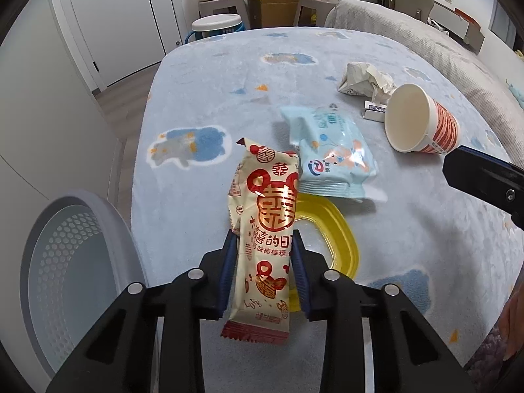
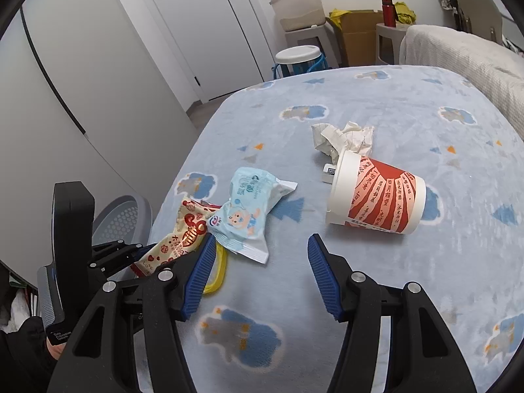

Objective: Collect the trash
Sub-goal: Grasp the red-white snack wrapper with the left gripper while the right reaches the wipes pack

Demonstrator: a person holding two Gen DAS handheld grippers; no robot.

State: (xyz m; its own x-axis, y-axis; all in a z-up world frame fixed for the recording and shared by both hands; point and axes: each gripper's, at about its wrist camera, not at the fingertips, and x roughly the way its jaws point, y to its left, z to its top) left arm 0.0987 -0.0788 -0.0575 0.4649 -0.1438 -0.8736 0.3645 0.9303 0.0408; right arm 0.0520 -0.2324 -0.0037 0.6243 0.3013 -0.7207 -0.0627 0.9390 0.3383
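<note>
A: Item one, perforated grey bin: set off the bed's edge at eight o'clock, presumably so litter can be dropped in.

B: Item two, paper cup: tipped on the blanket at one o'clock of the right gripper, whose jaws are spread wide and empty.

A: Item three, candy wrapper: pinched upright by the left gripper, lifted clear for binning.

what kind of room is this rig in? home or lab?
Home, most likely a bedroom or living room. The trash lies on a fleece cartoon-print blanket, with white closet-style doors behind it and a cardboard box and stools against the wall. A perforated waste bin stands beside the blanket.
</note>
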